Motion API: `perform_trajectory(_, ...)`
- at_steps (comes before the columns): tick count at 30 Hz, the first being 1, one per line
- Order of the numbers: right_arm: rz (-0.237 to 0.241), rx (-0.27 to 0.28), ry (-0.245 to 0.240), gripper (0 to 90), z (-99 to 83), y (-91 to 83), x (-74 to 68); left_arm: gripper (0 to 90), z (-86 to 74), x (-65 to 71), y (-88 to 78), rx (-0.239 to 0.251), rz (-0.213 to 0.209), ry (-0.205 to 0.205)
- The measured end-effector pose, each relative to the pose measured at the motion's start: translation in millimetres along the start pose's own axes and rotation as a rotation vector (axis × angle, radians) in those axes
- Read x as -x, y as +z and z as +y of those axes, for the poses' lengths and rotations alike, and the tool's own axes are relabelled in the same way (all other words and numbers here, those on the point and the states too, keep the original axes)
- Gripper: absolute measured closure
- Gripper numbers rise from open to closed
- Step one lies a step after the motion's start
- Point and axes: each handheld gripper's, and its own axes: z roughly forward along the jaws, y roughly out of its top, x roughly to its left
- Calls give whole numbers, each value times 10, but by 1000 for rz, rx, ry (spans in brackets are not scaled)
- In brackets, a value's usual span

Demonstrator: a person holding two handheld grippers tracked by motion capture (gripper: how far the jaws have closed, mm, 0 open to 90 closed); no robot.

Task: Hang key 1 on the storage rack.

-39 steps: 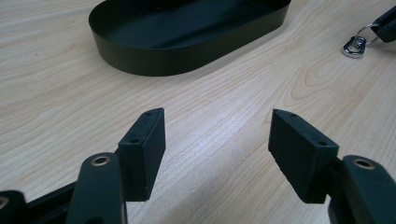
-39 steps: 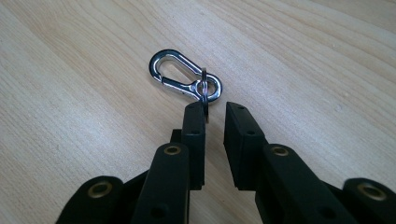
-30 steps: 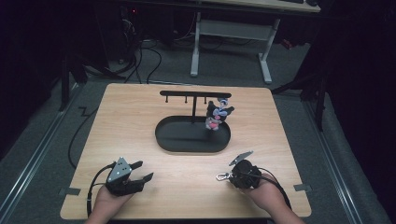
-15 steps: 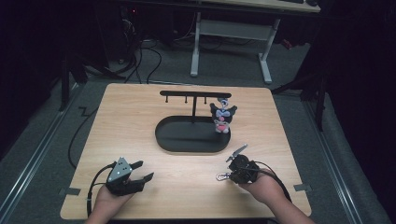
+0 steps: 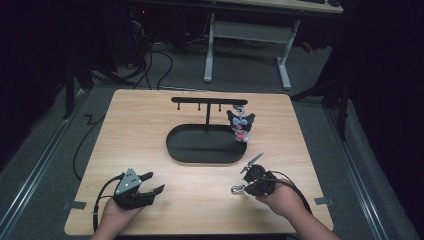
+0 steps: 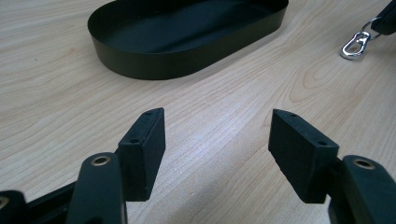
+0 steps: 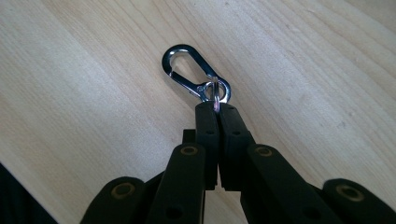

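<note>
Two grippers rest low over the table [image 5: 150, 120]. Your right gripper [image 7: 215, 108], whose jaws have just been closing, pinches the ring of a silver clip [image 7: 187, 70] near the table's front right edge. Your left gripper [image 6: 217, 140] is spread wide with nothing between its jaws. Beyond them sits a black tray [image 5: 175, 145], with a plush toy [image 5: 241, 126] hanging from the rack [image 5: 207, 101].

Silver clasp [image 7: 191, 74], black tray [image 5: 200, 147]

Shiny metal clip [image 7: 189, 70], matt wooden table [image 7: 93, 93]
</note>
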Motion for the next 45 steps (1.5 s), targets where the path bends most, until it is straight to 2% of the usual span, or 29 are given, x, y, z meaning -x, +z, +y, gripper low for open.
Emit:
perform_trajectory(12,-9,4,1,889,87,-266,39,373,2,5,2,1,-1,-1)
perform_trajectory(16,-5,6,16,889,132,-355,58,372,3,5,-1,2,-1,0)
perform_trajectory(30,7,8,32,889,209,-511,103,372,3,13,-8,5,-3,-2)
perform_trajectory(33,10,11,17,889,222,-541,119,372,2,14,-7,3,-4,-2)
perform_trajectory(45,4,25,16,889,348,-658,152,372,-8,-11,4,6,-9,-6)
